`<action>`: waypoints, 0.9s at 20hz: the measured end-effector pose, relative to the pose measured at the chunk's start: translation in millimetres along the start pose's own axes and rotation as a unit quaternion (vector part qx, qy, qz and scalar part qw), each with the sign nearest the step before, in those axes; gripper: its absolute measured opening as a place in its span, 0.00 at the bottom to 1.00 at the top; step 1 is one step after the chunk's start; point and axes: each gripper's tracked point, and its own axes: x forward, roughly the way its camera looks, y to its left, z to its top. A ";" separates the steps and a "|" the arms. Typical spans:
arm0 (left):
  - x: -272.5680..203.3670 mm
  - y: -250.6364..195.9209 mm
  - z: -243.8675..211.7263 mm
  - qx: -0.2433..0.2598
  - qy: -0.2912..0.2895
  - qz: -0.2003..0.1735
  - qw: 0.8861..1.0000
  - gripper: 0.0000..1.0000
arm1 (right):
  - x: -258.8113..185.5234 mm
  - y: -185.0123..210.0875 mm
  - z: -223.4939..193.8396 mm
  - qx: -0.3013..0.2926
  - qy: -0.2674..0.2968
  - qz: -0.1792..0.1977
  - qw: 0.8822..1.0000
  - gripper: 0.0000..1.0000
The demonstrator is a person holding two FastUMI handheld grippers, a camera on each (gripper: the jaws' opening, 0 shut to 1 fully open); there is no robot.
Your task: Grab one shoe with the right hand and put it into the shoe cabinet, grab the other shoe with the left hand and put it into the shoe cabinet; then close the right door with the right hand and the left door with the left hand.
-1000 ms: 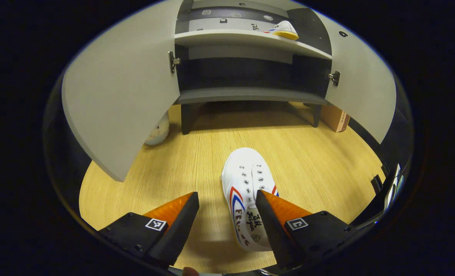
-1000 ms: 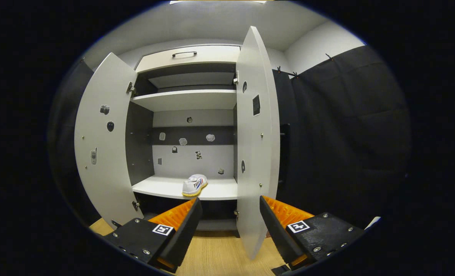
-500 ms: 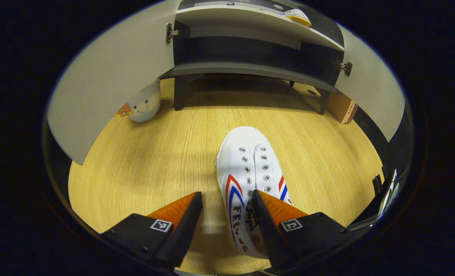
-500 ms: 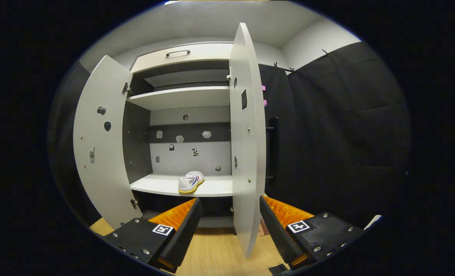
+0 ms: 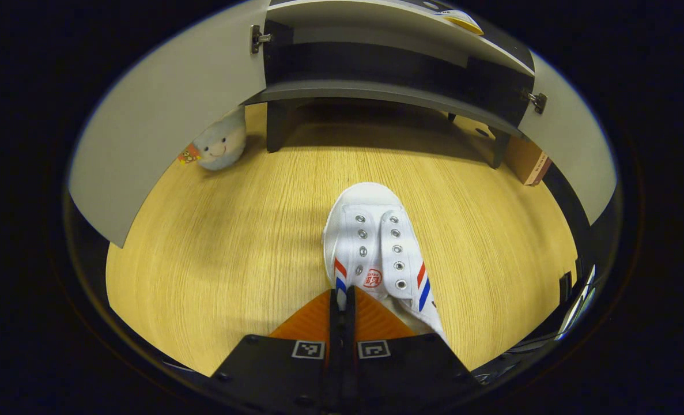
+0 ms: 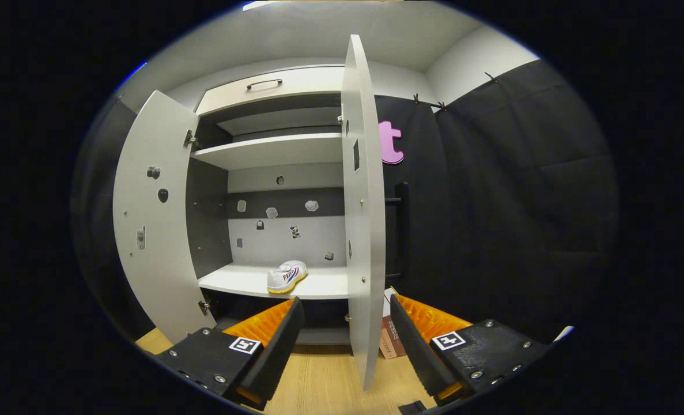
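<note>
Left gripper view: white canvas shoe with red and blue side stripes (image 5: 376, 253) lies on the light wood-grain floor (image 5: 232, 242), toe pointing toward the cabinet. Left gripper (image 5: 342, 300) has its orange fingers together, pinching the shoe's side wall near the heel. Past the shoe stands the grey shoe cabinet (image 5: 376, 95) on dark legs, both doors swung out. A round pale plush toy (image 5: 220, 144) sits on the floor just beside the left door (image 5: 163, 115). A brown cardboard box (image 5: 526, 164) sits by the right leg.

Right gripper view: the second white shoe with yellow sole (image 6: 286, 276) sits inside the cabinet on the lower white shelf (image 6: 244, 282); the upper shelf (image 6: 272, 151) holds nothing visible. Right gripper (image 6: 344, 323) hangs with fingers apart, gripping nothing, the right door's (image 6: 362, 230) edge seen between them farther off. Small stickers dot the back panel and left door. A drawer with a dark handle (image 6: 264, 83) tops the cabinet.
</note>
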 end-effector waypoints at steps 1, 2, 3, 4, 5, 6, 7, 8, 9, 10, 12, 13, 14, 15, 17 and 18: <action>-4.2 0.8 5.1 0.001 0.007 -0.003 1.000 0.07 | 0.5 -2.1 1.2 -0.001 -0.002 0.004 1.000 0.93; -10.1 1.4 11.5 0.001 0.005 -0.008 1.000 0.07 | 2.2 -3.4 1.2 -0.001 -0.004 0.006 1.000 0.93; -15.0 2.4 20.5 0.000 -0.001 -0.014 1.000 0.06 | 4.0 -3.9 1.3 0.000 -0.004 0.010 1.000 0.93; -21.2 2.1 28.9 -0.006 -0.006 -0.020 1.000 0.07 | 5.4 -2.8 0.2 0.003 -0.003 0.017 1.000 0.92; -28.2 0.9 36.8 -0.014 -0.008 -0.023 1.000 0.07 | 6.2 -1.7 -1.0 0.005 -0.001 0.024 1.000 0.92; -39.1 1.5 46.9 -0.022 -0.004 -0.022 1.000 0.07 | 8.3 -1.4 -1.5 0.007 0.000 0.029 1.000 0.92; -50.9 1.8 59.7 -0.025 -0.007 -0.023 0.999 0.07 | 9.3 -2.1 -1.9 0.009 0.000 0.032 0.999 0.92; -63.5 4.3 69.6 -0.026 -0.013 -0.027 0.999 0.06 | 10.4 -1.2 -2.4 0.009 0.000 0.037 0.999 0.92; -72.7 6.6 80.8 -0.026 -0.019 -0.030 0.999 0.06 | 11.4 0.3 -3.6 0.009 0.002 0.042 0.999 0.92; -84.6 9.3 92.6 -0.025 -0.026 -0.033 0.999 0.06 | 12.3 1.9 -5.2 0.011 0.004 0.048 0.999 0.92; -107.9 11.9 117.7 -0.031 -0.039 -0.035 0.998 0.06 | 12.1 4.4 -6.2 0.013 0.004 0.056 0.998 0.92; -123.2 13.1 127.4 -0.033 -0.047 -0.038 0.998 0.06 | 12.7 4.7 -6.4 0.013 0.004 0.059 0.998 0.92; -134.2 16.7 141.6 -0.035 -0.056 -0.039 0.997 0.07 | 12.8 5.6 -7.0 0.012 0.003 0.062 0.998 0.93; -147.7 21.4 158.9 -0.033 -0.065 -0.042 0.996 0.06 | 12.7 6.4 -6.9 0.013 0.003 0.064 0.998 0.93; -167.1 26.3 195.1 -0.027 -0.090 -0.044 0.995 0.06 | 10.0 7.0 -7.2 0.016 0.003 0.070 0.997 0.93; -174.3 27.2 212.5 -0.023 -0.102 -0.046 0.993 0.06 | 9.2 7.3 -7.5 0.017 0.004 0.071 0.997 0.92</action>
